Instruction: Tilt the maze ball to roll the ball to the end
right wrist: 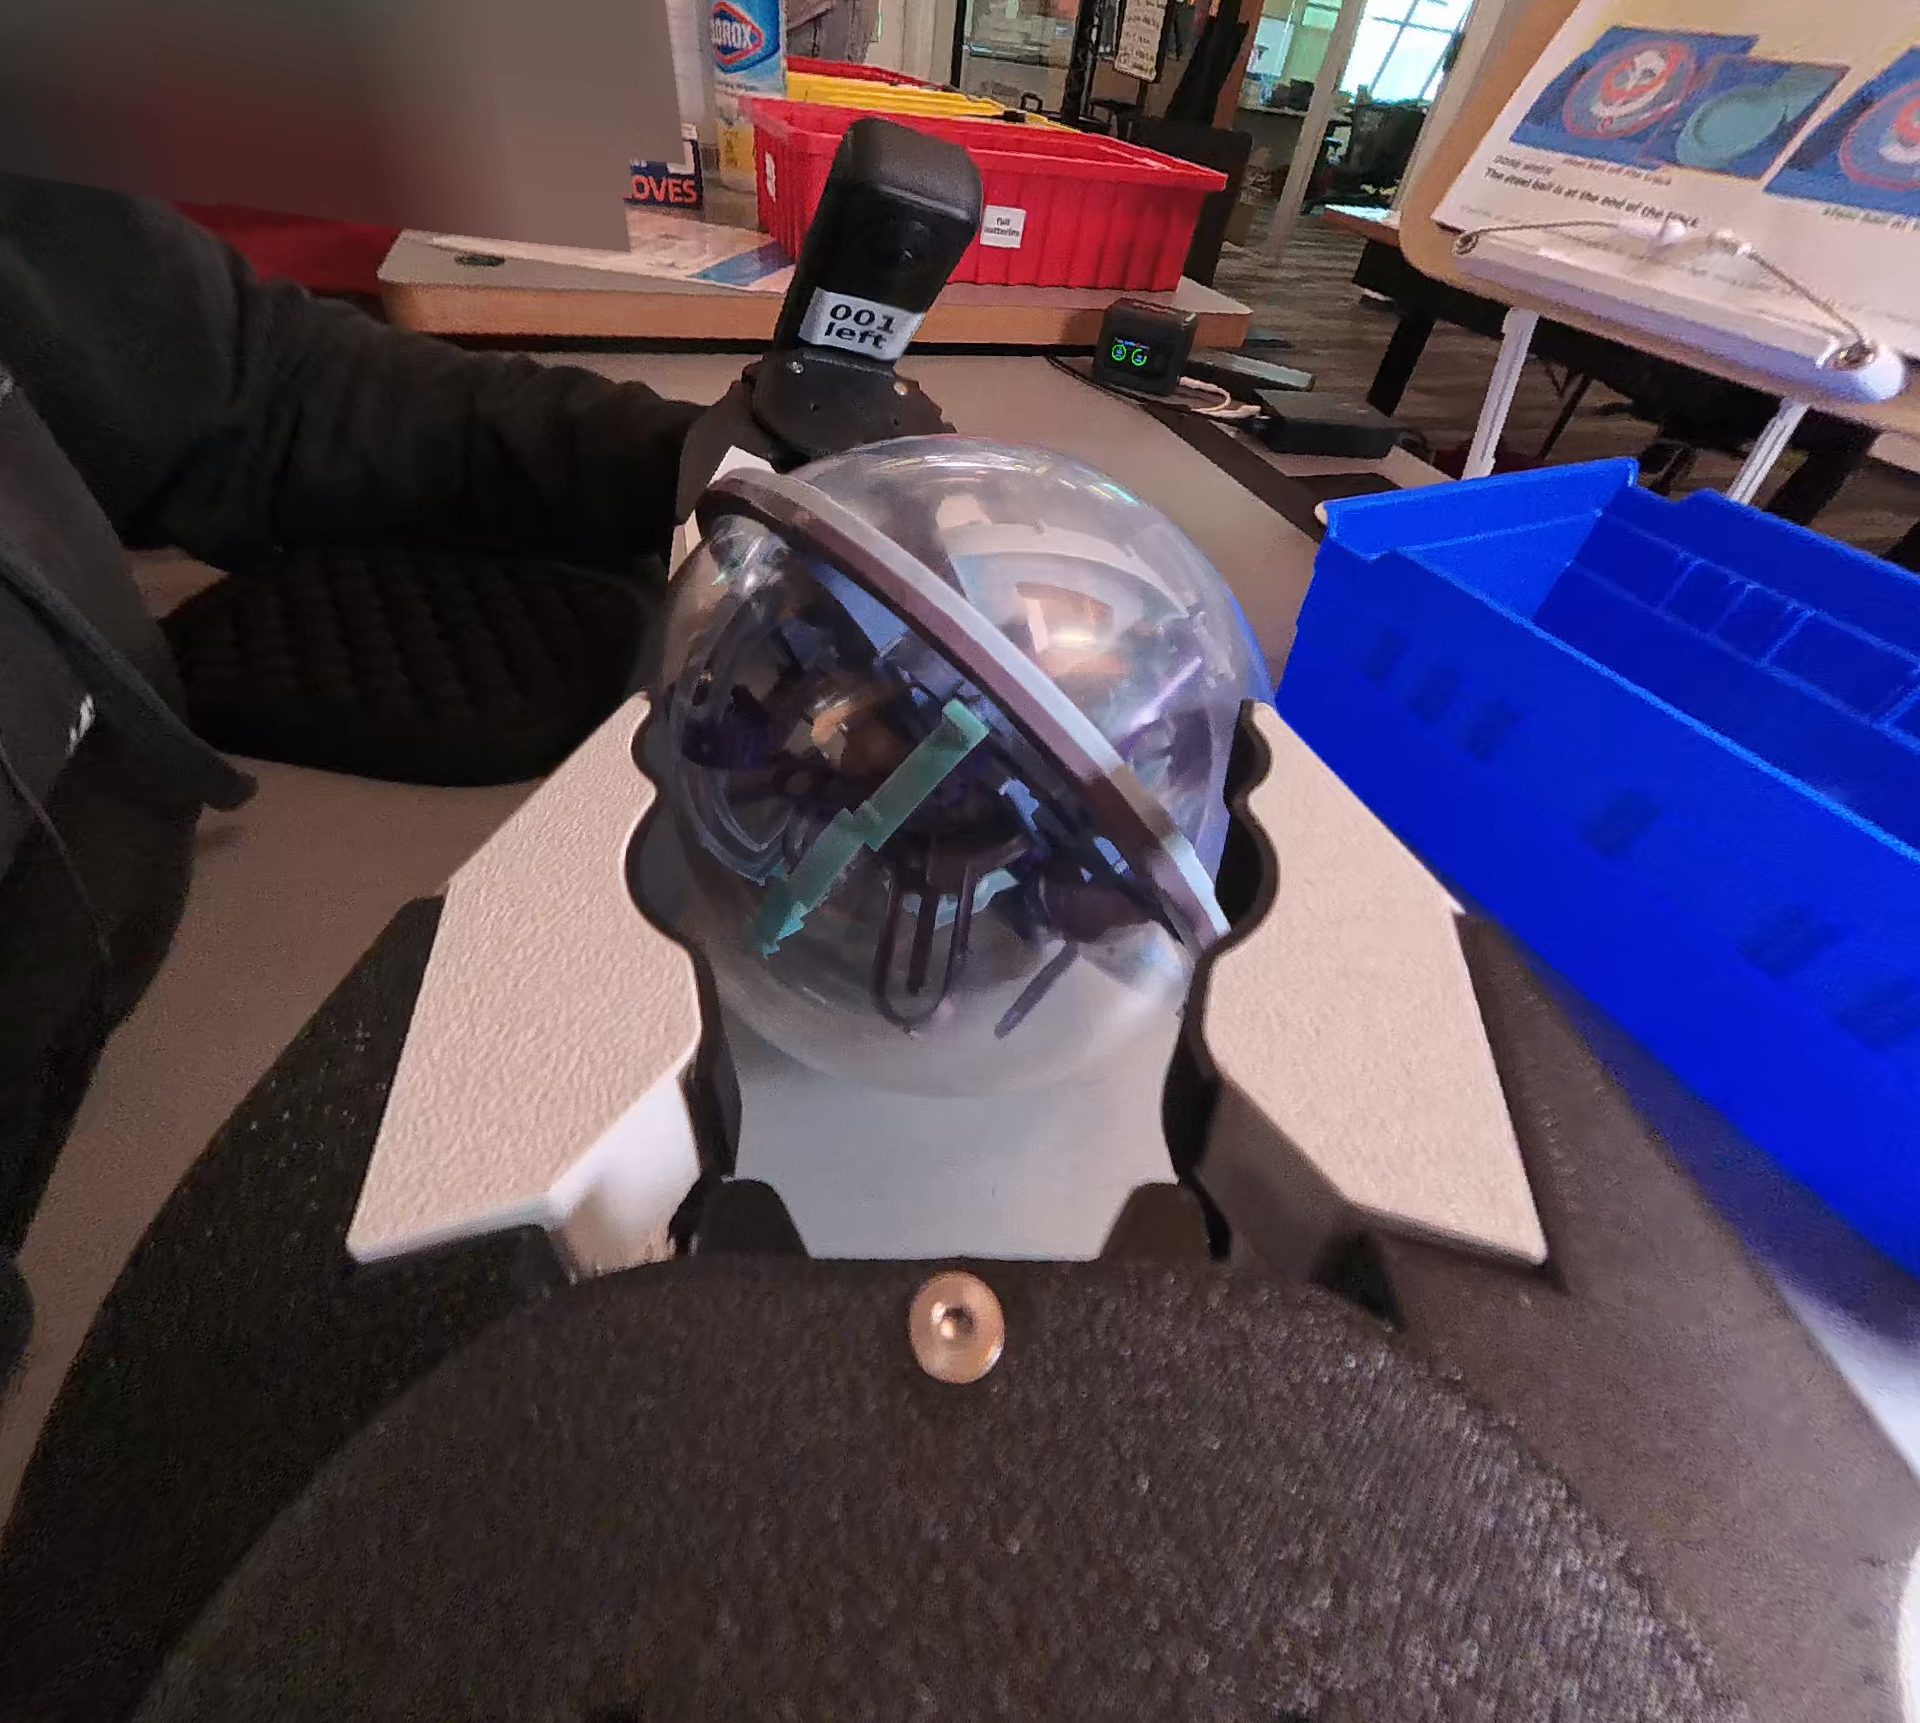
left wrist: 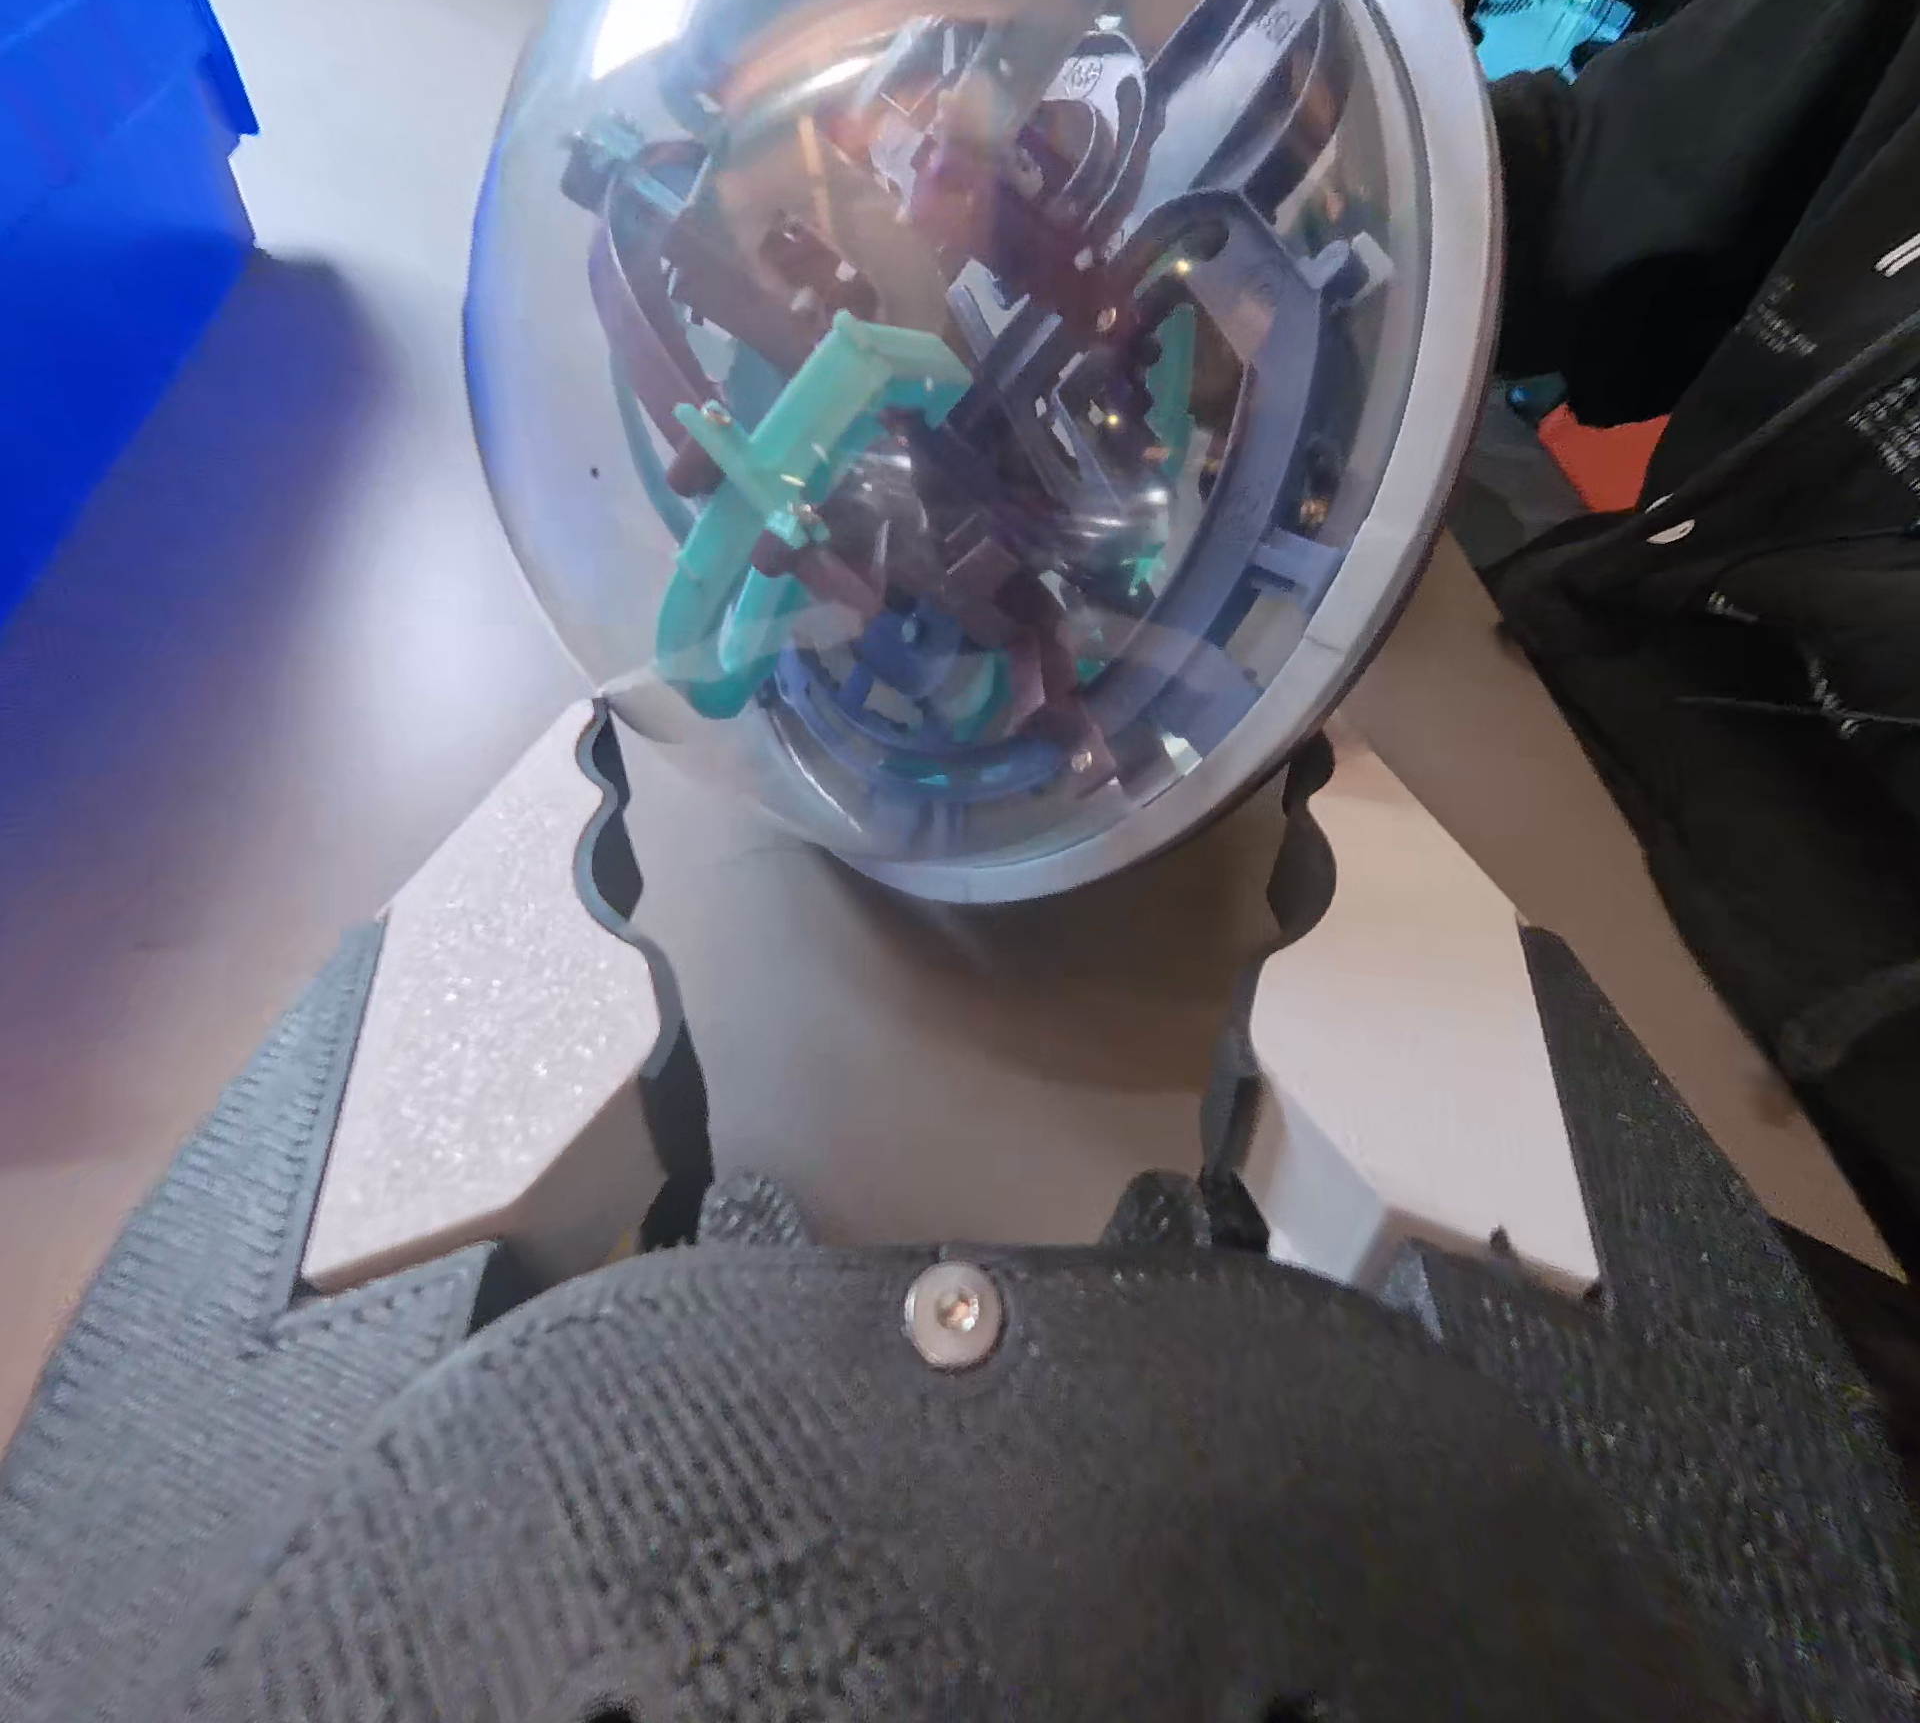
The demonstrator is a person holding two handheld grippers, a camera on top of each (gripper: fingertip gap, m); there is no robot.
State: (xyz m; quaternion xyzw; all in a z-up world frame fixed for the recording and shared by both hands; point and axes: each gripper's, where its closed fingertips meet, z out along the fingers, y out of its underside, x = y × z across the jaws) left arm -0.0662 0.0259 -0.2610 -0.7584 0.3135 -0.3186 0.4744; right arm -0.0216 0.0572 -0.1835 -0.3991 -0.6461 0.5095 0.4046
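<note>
The maze ball (left wrist: pixel 966 343) is a clear sphere with a grey equator ring and teal, maroon and blue tracks inside. It is tilted and held above the table between both grippers. My left gripper (left wrist: pixel 951 738) is shut on its lower part, fingertips against the shell. My right gripper (right wrist: pixel 940 738) is shut on the maze ball (right wrist: pixel 935 769) from the opposite side, its black pads (right wrist: pixel 649 800) pressing both flanks. The left gripper's camera housing (right wrist: pixel 883 250) shows just behind the ball. I cannot pick out the small ball inside.
A blue bin (right wrist: pixel 1662 738) stands close on the right gripper's right; it also shows in the left wrist view (left wrist: pixel 94 219). A person's black sleeve (right wrist: pixel 312 426) and a black mat (right wrist: pixel 395 665) lie left. An instruction board (right wrist: pixel 1714 63) and a red bin (right wrist: pixel 987 198) stand behind.
</note>
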